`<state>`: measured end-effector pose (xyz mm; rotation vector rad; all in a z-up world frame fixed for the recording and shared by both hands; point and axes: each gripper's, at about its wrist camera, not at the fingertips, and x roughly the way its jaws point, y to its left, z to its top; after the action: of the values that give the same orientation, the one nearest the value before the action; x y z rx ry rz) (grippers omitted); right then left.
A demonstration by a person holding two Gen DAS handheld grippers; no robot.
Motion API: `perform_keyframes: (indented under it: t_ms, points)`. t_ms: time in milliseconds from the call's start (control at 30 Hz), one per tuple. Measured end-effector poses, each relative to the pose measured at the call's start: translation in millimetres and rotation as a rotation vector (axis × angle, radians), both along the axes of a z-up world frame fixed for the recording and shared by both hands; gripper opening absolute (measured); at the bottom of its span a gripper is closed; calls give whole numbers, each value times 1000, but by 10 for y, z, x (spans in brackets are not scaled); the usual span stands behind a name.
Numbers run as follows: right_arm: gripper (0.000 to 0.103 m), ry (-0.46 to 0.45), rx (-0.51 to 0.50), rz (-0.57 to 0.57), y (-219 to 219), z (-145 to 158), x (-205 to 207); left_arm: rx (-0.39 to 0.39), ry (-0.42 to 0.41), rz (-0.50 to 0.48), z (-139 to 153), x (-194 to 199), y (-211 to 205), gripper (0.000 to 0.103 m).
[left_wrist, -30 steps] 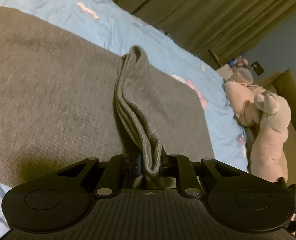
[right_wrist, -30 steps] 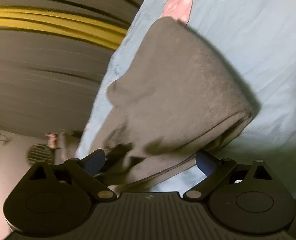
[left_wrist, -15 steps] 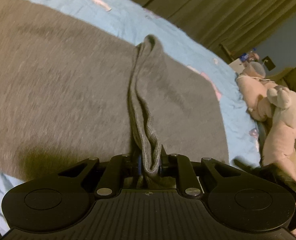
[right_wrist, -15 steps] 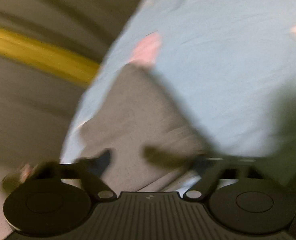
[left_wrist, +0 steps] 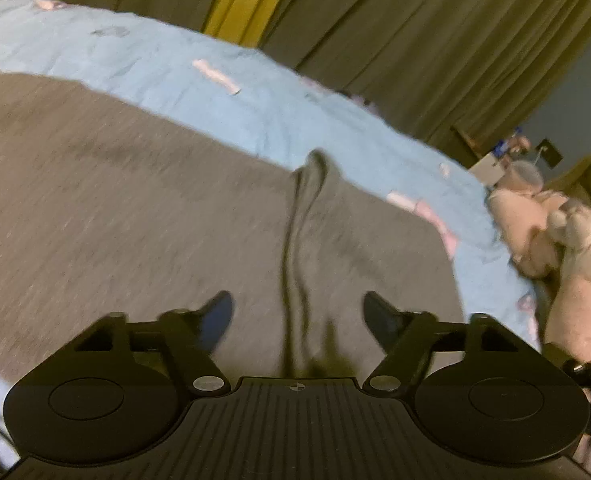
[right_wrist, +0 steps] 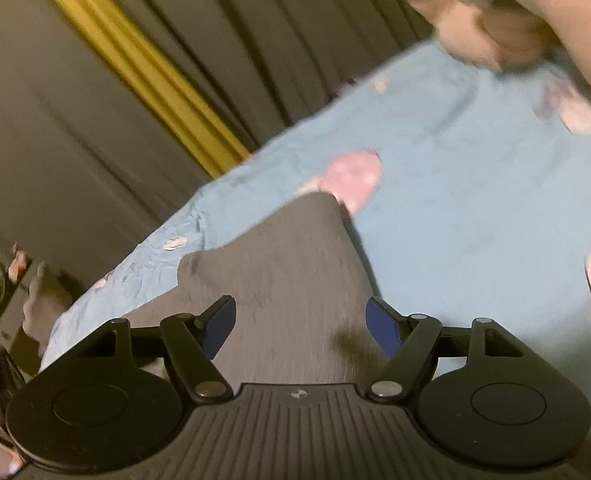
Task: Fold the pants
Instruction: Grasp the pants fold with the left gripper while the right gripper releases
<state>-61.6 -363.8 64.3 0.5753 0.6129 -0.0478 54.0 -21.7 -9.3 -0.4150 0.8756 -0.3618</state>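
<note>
Jaws of both grippers gape over blurred grey pants (left_wrist: 135,208), whose edges run out of frame.

From my left wrist view the pants (left_wrist: 135,216) lie spread on the bed sheet (left_wrist: 255,112), with a raised fold (left_wrist: 299,240) running away from me between the parted fingers of the left gripper (left_wrist: 297,312), curtains (left_wrist: 415,40) behind the bed and stuffed toys (left_wrist: 567,248) off its right edge. From my right wrist view the pants (right_wrist: 291,304) reach forward between the spread fingers of the right gripper (right_wrist: 301,320), sheet (right_wrist: 475,200) to the right and beyond, curtains (right_wrist: 95,100) behind on the left.
</note>
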Motion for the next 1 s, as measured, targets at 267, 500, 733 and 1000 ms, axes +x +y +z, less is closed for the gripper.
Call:
perform_keyframes:
  t_ms: [267,500,733,1000]
  points:
    - [76,172,57,44,-18,-473,418,-103,215,-144,-425,612,-164,49]
    - [88,161,36,72,38,-506,445,-310,295,-106,-648,790,44,42]
    - [88,155,63,39,-26,-516,434,-301,271,-114,-728,751,63,23]
    - [91,164,43,42,4,-513,442,-308,277,-89,-691,774,34,16]
